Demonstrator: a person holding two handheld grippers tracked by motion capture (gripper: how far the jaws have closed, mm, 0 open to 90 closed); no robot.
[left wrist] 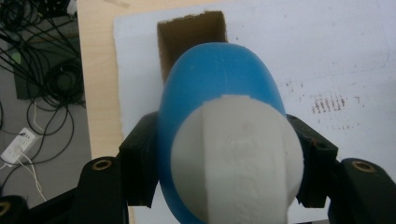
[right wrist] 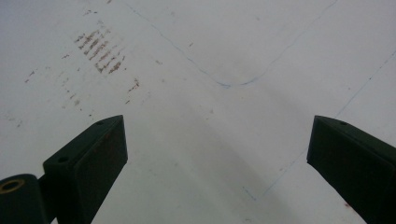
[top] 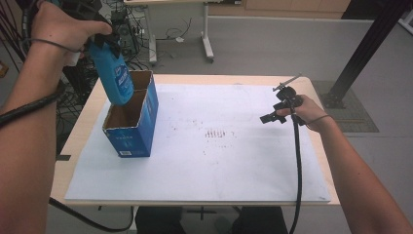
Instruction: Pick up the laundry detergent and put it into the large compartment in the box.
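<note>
A blue bottle (top: 114, 78) with a white cap (left wrist: 236, 158) hangs upright over an open blue cardboard box (top: 131, 117), its base dipping into the box's far compartment. My left gripper (top: 104, 39) is shut on the bottle near its cap, both jaws pressing its sides in the left gripper view. The box opening (left wrist: 189, 35) lies straight below the bottle (left wrist: 217, 79). My right gripper (top: 278, 109) hovers open over the white sheet (right wrist: 210, 102) at the right side of the table, with nothing between its jaws.
A white sheet (top: 204, 146) covers most of the wooden table (top: 85, 114), with brown smudges (top: 216, 133) near its middle. Cables and a power strip (left wrist: 18, 142) lie on the floor to the left. A black post (top: 365, 48) stands at the far right.
</note>
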